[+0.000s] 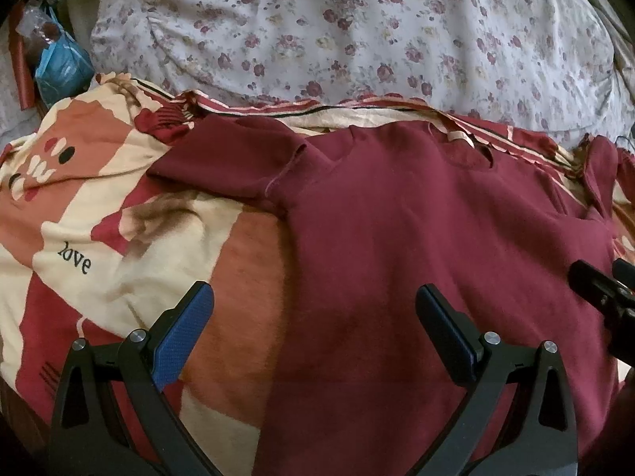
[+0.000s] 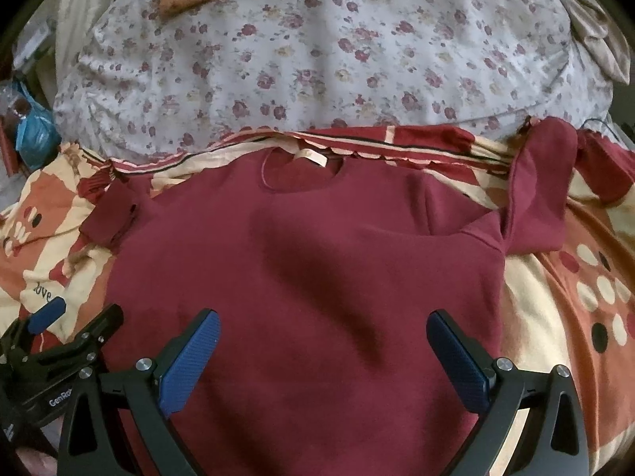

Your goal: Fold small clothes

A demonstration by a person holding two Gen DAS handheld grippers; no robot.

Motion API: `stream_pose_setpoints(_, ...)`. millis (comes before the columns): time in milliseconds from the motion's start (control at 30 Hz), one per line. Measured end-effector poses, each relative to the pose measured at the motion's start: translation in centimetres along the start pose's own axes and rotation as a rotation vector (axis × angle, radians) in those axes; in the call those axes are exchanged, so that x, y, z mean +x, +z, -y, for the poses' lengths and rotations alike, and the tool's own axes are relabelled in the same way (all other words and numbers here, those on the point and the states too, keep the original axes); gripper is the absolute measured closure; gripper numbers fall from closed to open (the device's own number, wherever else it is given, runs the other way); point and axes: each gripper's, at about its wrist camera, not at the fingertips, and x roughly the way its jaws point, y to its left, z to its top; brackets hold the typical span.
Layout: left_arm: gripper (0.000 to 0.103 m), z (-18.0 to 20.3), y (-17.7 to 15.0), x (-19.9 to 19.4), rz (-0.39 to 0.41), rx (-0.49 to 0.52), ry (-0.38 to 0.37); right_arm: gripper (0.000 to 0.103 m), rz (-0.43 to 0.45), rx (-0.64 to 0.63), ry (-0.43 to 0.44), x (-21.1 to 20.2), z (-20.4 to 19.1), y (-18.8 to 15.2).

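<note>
At far left a blue bag [image 1: 59, 67] sits off the bed beside the blanket [image 1: 119, 238], which is patterned in cream, orange and red and printed "love". The left gripper [image 1: 315, 309] hangs wide open over the shirt's left edge, gripping nothing; "GenRo" shows on its body in the right view. The maroon shirt [image 2: 317, 258] lies flat, collar tag away, sleeves crumpled. The right gripper [image 2: 323, 335] gapes above it, empty. Behind lies a floral quilt [image 2: 317, 59].
</note>
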Motion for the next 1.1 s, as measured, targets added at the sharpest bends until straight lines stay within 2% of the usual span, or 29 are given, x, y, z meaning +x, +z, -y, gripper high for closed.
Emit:
stream_pose_setpoints(67,0.001,0.1,0.0,0.0,0.003,0.003,0.002,0.000,-0.003,0.002,-0.007,-0.1,0.4,-0.1)
stream_pose_setpoints(100,0.001,0.1,0.0,0.1,0.002,0.005,0.001,0.000,0.036,-0.024,0.012,-0.3,1.5,-0.3)
stream_pose_setpoints(167,0.001,0.1,0.0,0.1,0.003,0.005,-0.002,0.000,0.040,-0.023,0.006,-0.2,1.6,-0.3)
stream_pose_setpoints(500,0.001,0.1,-0.1,0.2,0.004,0.005,-0.001,0.000,0.004,-0.006,-0.031,0.2,1.5,-0.6)
stream_pose_setpoints(700,0.001,0.0,-0.2,0.3,0.004,0.000,0.005,0.000,0.025,-0.015,-0.012,0.3,1.5,-0.8)
stream_pose_setpoints(900,0.001,-0.2,-0.2,0.3,0.007,-0.004,0.010,0.000,-0.016,-0.003,-0.038,0.6,1.2,-0.7)
stream_pose_setpoints(1100,0.001,-0.3,-0.2,0.3,0.006,-0.004,0.012,0.000,-0.002,-0.022,-0.026,0.8,0.7,-0.8)
